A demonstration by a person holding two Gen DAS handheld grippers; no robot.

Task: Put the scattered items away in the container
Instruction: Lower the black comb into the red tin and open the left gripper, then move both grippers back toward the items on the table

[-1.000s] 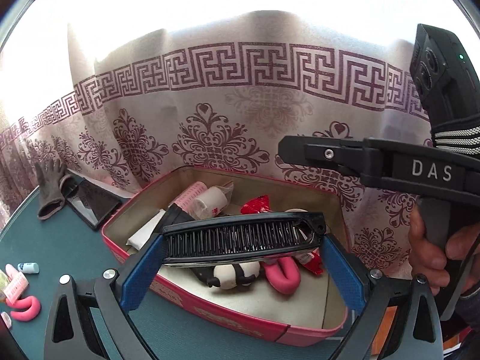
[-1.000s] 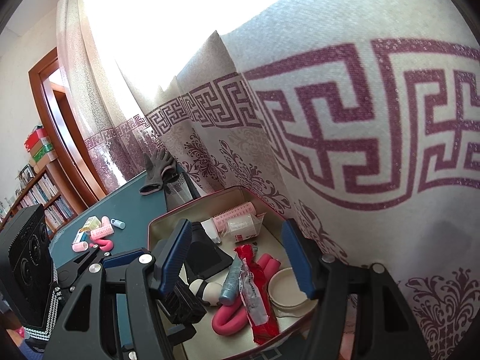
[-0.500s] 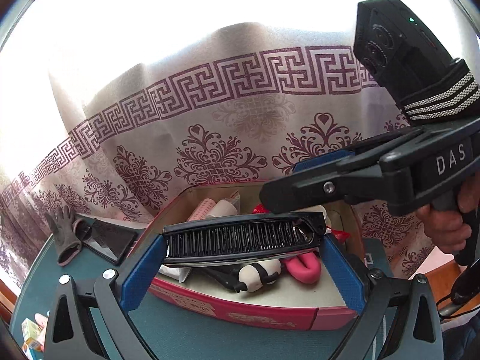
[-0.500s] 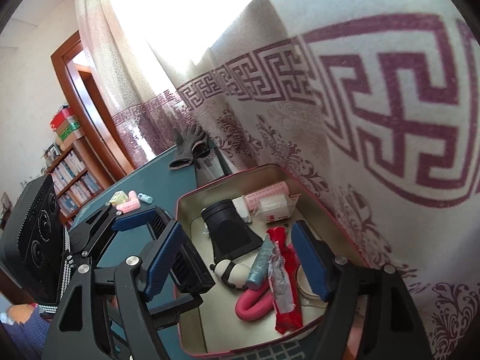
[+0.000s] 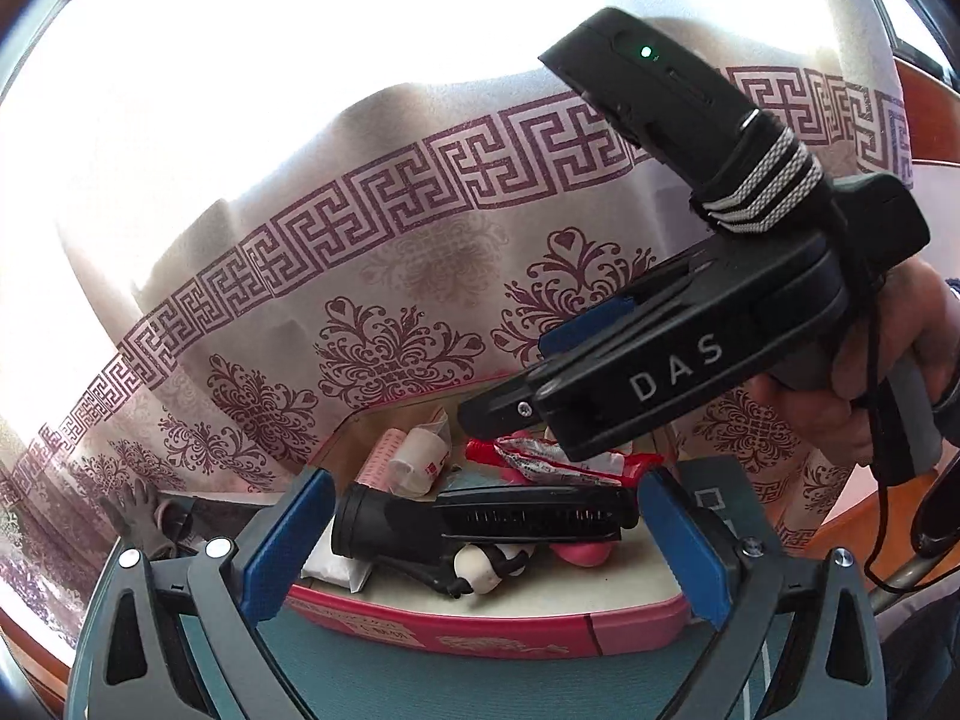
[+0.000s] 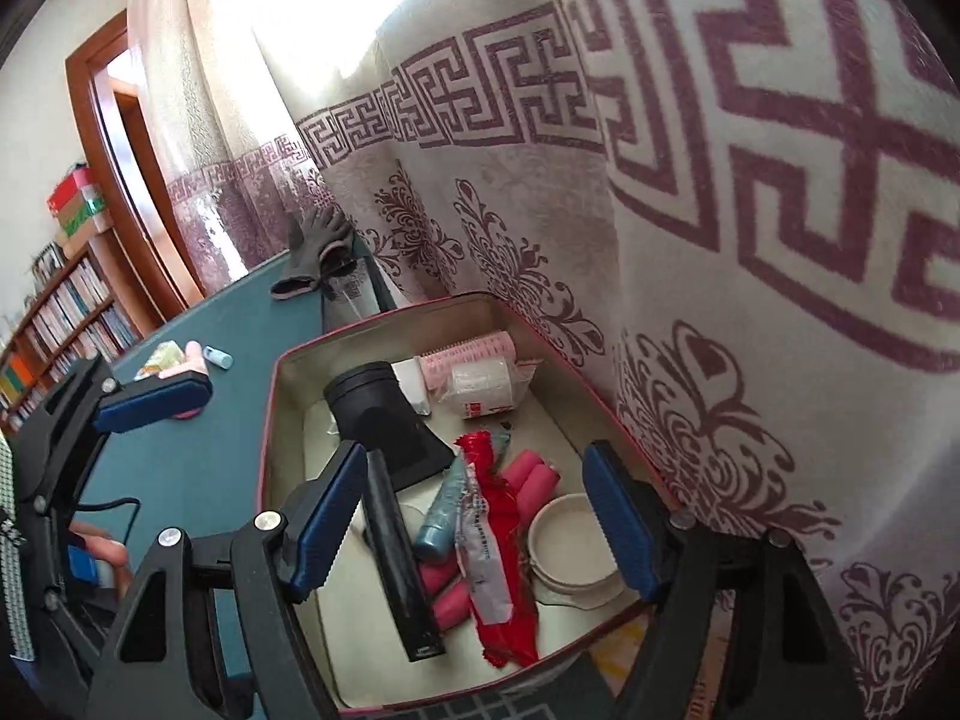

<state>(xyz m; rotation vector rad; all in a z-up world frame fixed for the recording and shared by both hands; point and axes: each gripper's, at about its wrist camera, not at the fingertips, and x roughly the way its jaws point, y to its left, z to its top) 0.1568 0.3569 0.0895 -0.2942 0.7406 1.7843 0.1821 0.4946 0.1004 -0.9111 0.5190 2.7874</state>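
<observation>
1. Left wrist view: my left jaws [image 5: 486,546] stand wide with nothing between the blue pads. Beyond them the black comb [image 5: 534,519] lies in the tin [image 5: 492,630], across the black nozzle [image 5: 384,531] and above a small panda toy [image 5: 489,561].
2. Same view: a red packet [image 5: 564,462], a pink roller [image 5: 384,462] and a white roll [image 5: 420,462] sit toward the tin's far wall. My right gripper [image 5: 504,411] hangs over the tin's right part, held in my right hand [image 5: 888,378]; from here I cannot tell how its jaws stand.
3. Right wrist view: my right jaws [image 6: 474,522] are wide and hold nothing, over the tin [image 6: 270,420]. The comb [image 6: 399,558] lies lengthwise on the tin's floor near its left wall, beside a blue tube [image 6: 438,519], the red packet [image 6: 498,546] and a white dish [image 6: 570,546].
4. Same view: on the teal surface [image 6: 198,468], small pink items [image 6: 192,360] and a grey glove [image 6: 312,252] lie outside the tin, toward its far edge by the curtain [image 6: 720,240].
</observation>
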